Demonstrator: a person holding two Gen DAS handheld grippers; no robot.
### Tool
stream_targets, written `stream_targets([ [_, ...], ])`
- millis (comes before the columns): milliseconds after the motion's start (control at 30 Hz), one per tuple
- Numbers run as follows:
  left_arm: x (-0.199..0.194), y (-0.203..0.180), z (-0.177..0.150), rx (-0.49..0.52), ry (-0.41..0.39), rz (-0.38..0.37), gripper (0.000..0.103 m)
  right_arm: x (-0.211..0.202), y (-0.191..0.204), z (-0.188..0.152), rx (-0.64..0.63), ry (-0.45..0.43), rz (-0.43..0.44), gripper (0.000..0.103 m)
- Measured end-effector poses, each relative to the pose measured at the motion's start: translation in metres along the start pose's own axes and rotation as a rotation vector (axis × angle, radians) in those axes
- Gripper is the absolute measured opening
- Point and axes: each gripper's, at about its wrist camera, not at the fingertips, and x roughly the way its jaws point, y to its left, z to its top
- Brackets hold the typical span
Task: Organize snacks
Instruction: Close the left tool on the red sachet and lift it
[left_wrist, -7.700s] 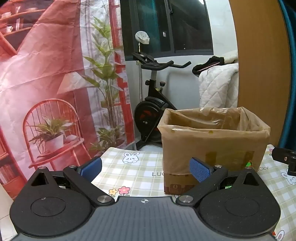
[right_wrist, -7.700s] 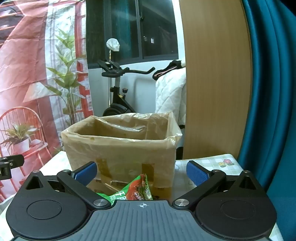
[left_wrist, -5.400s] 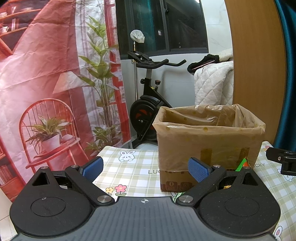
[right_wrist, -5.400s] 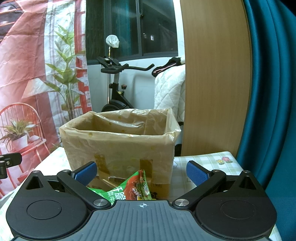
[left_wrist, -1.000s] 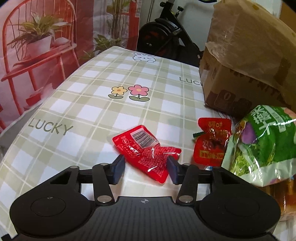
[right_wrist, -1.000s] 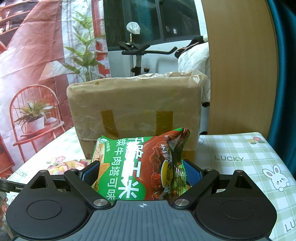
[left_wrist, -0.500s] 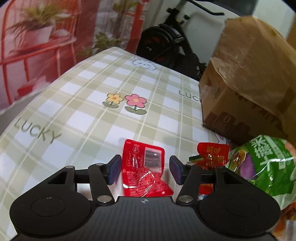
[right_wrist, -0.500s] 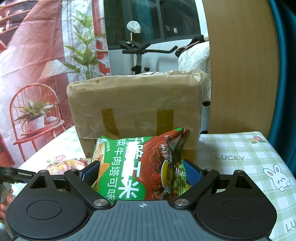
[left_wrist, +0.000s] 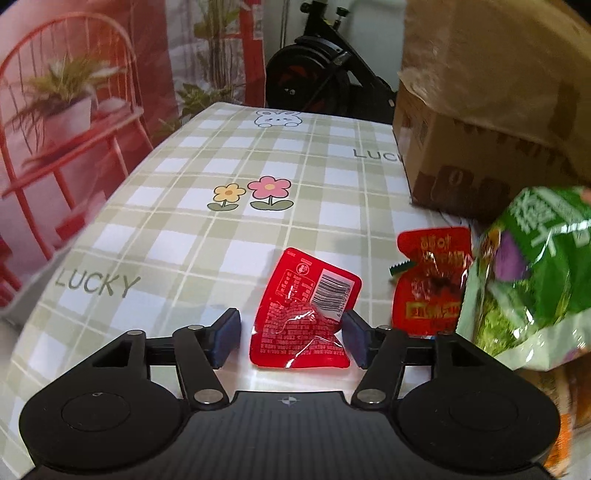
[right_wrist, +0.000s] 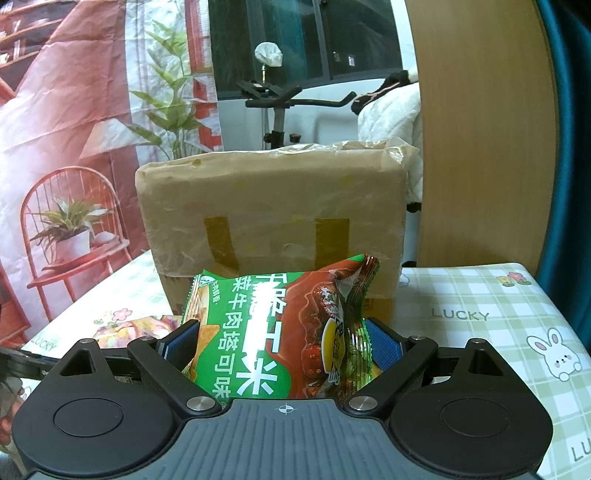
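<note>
In the left wrist view a red packet with a barcode (left_wrist: 303, 317) lies flat on the checked tablecloth (left_wrist: 177, 236). My left gripper (left_wrist: 290, 338) straddles it, jaws opening; the left pad stands clear and the right pad is at the packet's edge without pressing. A second red packet (left_wrist: 430, 280) lies to the right. Beside that is a green bag (left_wrist: 528, 273). In the right wrist view my right gripper (right_wrist: 280, 347) is shut on a green and brown snack bag (right_wrist: 280, 325), held upright before the plastic-lined cardboard box (right_wrist: 269, 206).
The cardboard box (left_wrist: 480, 129) stands at the back right of the table. A colourful packet (right_wrist: 136, 328) lies left of the held bag. An exercise bike (right_wrist: 277, 103), a wooden panel (right_wrist: 480, 129) and a red printed backdrop (right_wrist: 74, 110) stand behind the table.
The left gripper's jaws have widened around the barcode packet, and the packet now lies straight between the fingers. The right gripper has stayed still with the green bag in it.
</note>
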Motion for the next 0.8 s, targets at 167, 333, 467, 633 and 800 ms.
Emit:
stream_targets([
  [167, -0.002, 0.003, -0.004, 0.012, -0.027, -0.014, 0.065, 0.0, -0.004, 0.0, 0.011, -0.001, -0.007, 0.091],
  [333, -0.004, 0.003, -0.003, 0.021, -0.019, -0.038, 0.052, 0.001, -0.003, 0.0, 0.021, 0.001, -0.008, 0.091],
  [467, -0.005, 0.004, -0.005, -0.001, -0.021, -0.04, 0.05, 0.001, -0.003, 0.001, 0.02, -0.003, -0.008, 0.091],
  [633, -0.016, 0.013, 0.002, -0.059, -0.058, -0.026, 0.05, -0.001, -0.003, 0.001, 0.019, -0.012, -0.012, 0.091],
  [800, -0.039, 0.011, 0.02, -0.049, -0.122, -0.01, 0.01, -0.005, -0.003, 0.006, 0.015, -0.031, -0.012, 0.091],
])
